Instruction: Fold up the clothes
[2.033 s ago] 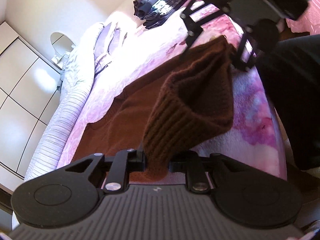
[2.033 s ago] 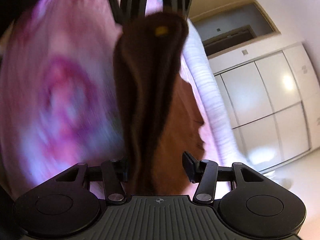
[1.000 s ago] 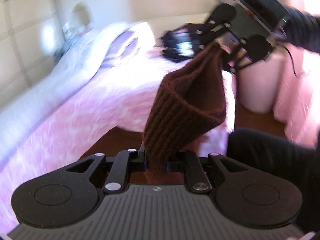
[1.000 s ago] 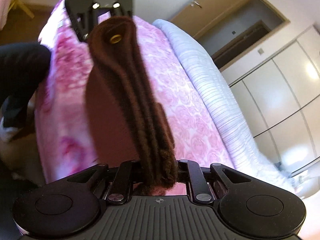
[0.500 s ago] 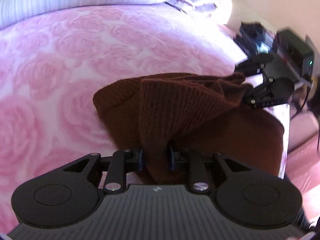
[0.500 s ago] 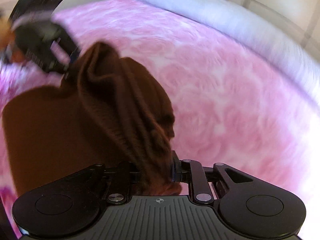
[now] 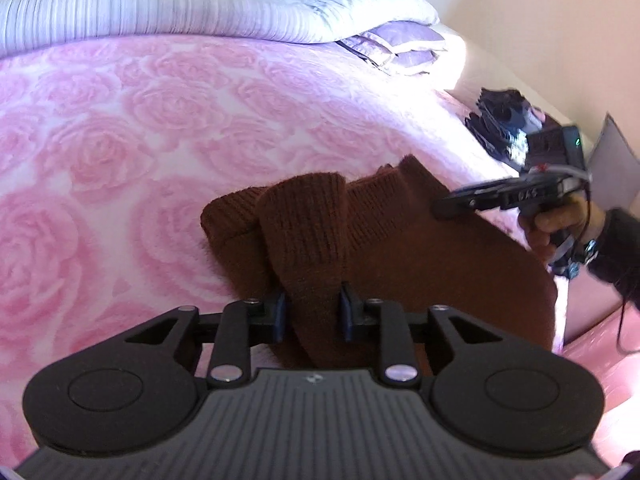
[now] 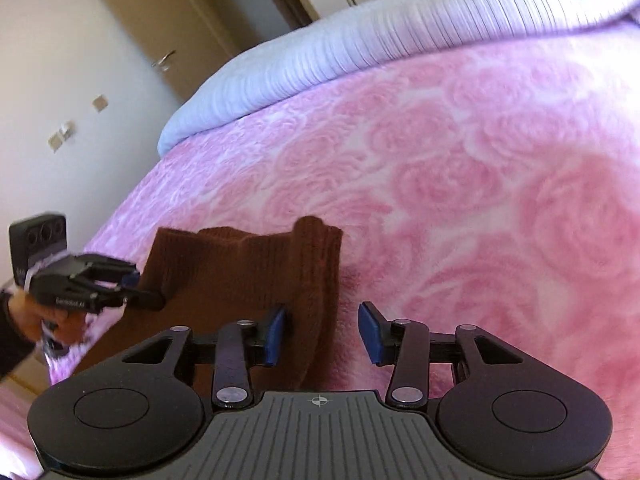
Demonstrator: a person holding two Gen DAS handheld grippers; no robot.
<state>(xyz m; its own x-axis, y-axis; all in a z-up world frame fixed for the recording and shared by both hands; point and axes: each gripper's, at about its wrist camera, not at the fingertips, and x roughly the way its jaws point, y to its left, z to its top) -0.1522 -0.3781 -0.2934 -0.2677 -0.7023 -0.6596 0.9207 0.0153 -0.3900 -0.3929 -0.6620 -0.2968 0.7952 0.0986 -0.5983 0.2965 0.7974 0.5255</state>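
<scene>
A brown knit sweater (image 7: 420,256) lies folded on the pink rose-patterned bed cover (image 7: 120,152). My left gripper (image 7: 312,312) is shut on a ribbed fold of it near its left corner. In the right wrist view the sweater (image 8: 224,280) lies low on the cover. My right gripper (image 8: 322,334) is open, its left pad against the sweater's ribbed edge. The right gripper also shows in the left wrist view (image 7: 472,200) at the sweater's far corner. The left gripper shows in the right wrist view (image 8: 136,296).
A white striped duvet (image 7: 160,4) and lilac pillows (image 7: 400,46) lie along the far side of the bed. A dark stack of folded clothes (image 7: 500,120) sits at the bed's right end. A door (image 8: 168,28) and wall stand beyond the bed.
Both grippers brought the lifted sweater edge down and laid it folded on the bed. My right gripper has opened and let go. The left stays shut on the fold.
</scene>
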